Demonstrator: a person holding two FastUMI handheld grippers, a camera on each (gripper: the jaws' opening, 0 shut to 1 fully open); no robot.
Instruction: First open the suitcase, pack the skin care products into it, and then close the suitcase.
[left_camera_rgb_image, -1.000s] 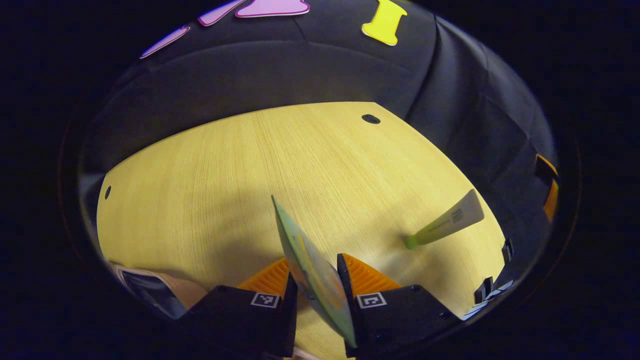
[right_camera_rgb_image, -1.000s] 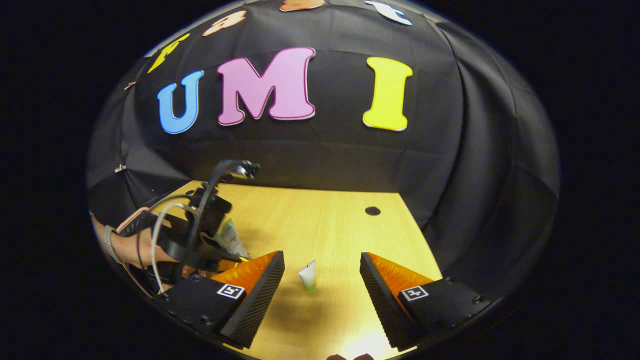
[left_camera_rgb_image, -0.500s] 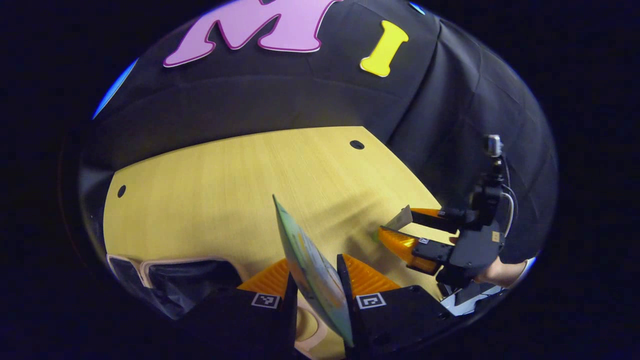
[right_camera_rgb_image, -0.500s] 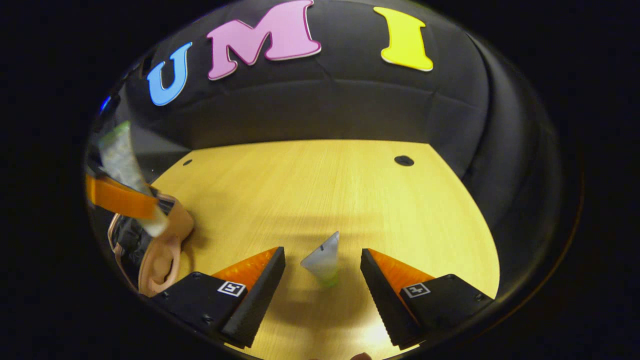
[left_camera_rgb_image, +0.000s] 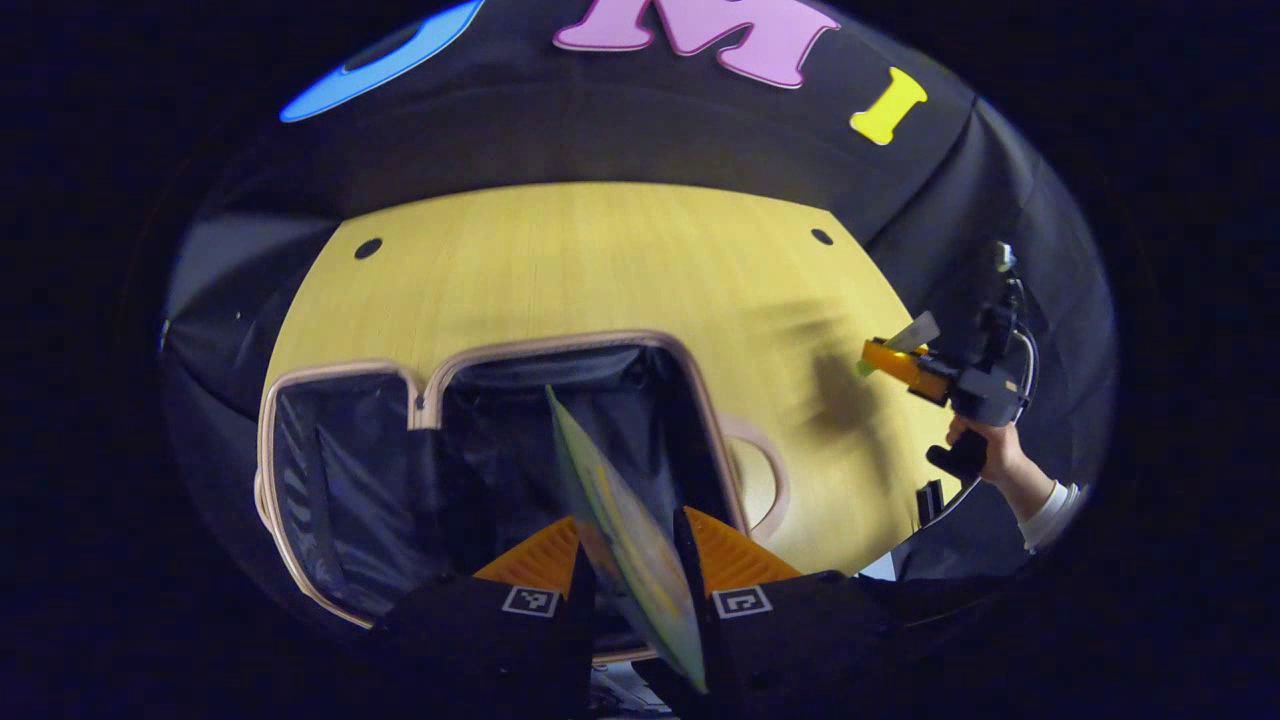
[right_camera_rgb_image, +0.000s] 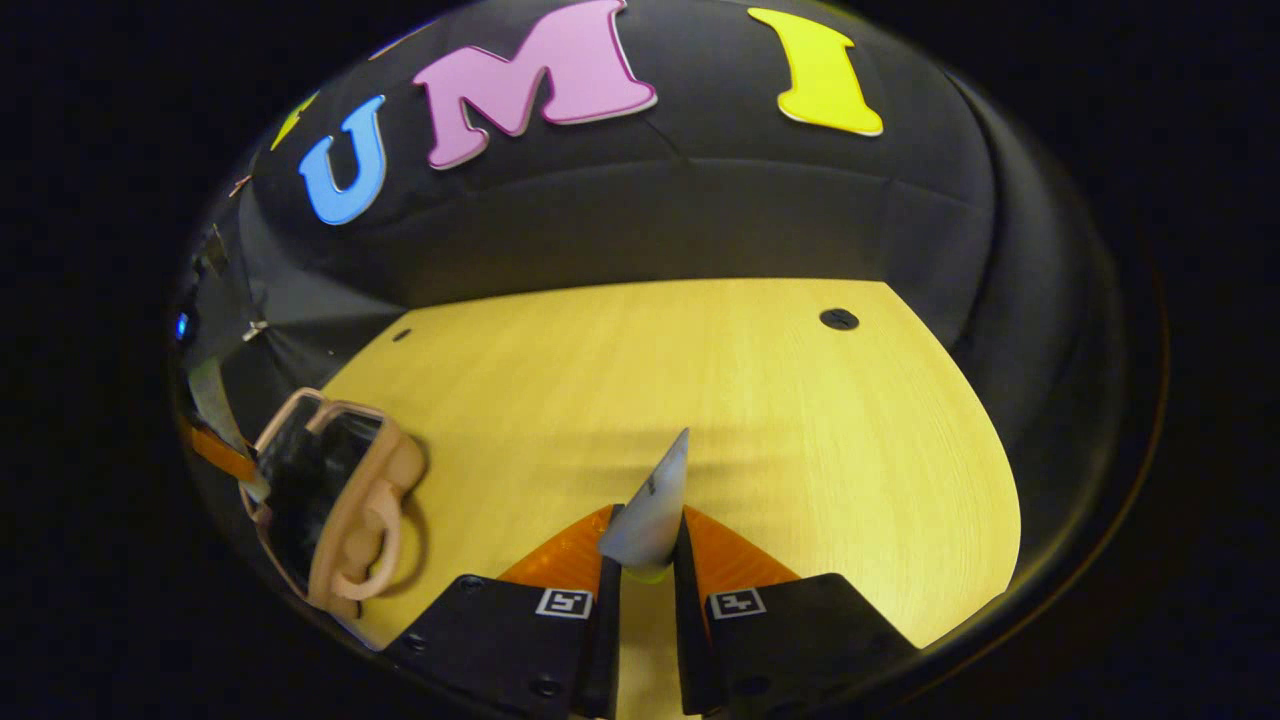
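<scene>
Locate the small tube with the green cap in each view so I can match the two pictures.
Left gripper view: the green-capped tube sits far right, pinched in the right hand-held gripper above the table.
Right gripper view: the tube stands at bottom centre, clamped between that hand-held gripper's own orange fingers.
Shared landmark: the open suitcase, at the left edge in the right gripper view.

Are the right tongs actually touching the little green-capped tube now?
Touching. In the right gripper view, the right tongs are closed on the tube, both orange fingers pressed against its sides, no gap visible.
</scene>
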